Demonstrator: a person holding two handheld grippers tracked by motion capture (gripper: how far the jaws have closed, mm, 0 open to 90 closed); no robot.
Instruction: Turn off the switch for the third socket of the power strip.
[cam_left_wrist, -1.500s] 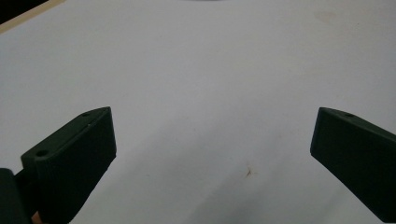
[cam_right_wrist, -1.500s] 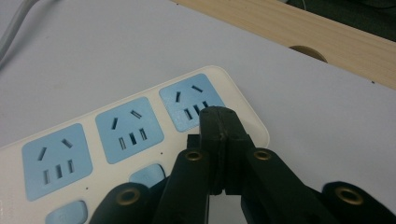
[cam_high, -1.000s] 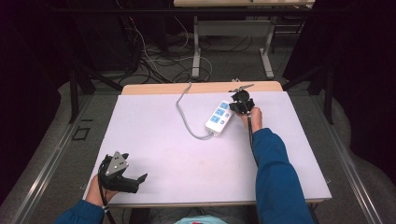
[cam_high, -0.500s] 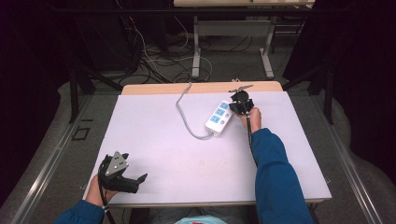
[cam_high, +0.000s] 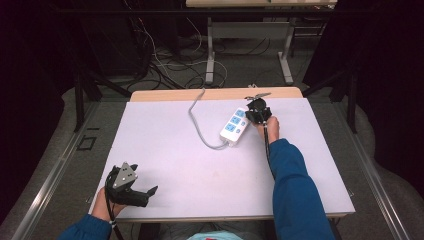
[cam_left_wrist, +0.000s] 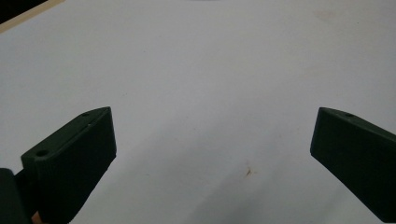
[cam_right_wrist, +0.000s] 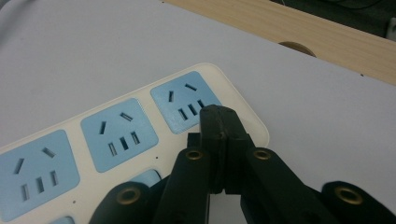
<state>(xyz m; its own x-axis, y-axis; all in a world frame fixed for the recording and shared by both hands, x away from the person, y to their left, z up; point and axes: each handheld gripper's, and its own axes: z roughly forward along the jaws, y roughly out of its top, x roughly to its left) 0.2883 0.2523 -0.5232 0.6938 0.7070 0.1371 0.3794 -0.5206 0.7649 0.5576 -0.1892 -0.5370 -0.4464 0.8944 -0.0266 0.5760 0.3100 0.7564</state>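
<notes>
Overhead, a white rectangular bench (cam_high: 200, 165) with a pale wooden strip along its far edge is seen, and on it one cream plastic power strip with light-blue socket panels (cam_high: 235, 127) is laid at about one o'clock from the bench's middle, its long axis running from seven to one o'clock. No brand, label or writing can be read on it. One grey cable (cam_high: 197, 120) is led from its near end in a curve toward twelve o'clock and off the far edge.

The right gripper (cam_high: 258, 114) is held at the strip's far end, just at its three o'clock side. In the right gripper view its black fingers (cam_right_wrist: 219, 135) are pressed together with nothing between them, their tips over the cream casing (cam_right_wrist: 243, 119) just beside the endmost blue panel (cam_right_wrist: 184, 102); whether they touch the casing cannot be told. Three full socket panels are counted in that view, with parts of two more at the lower edge.

The left gripper (cam_high: 131, 189) is held at seven o'clock, near the bench's front edge and well apart from the strip. Its fingers (cam_left_wrist: 74, 158) are spread wide over bare white surface, holding nothing. A small brownish speck (cam_left_wrist: 248, 171) is seen between them.
</notes>
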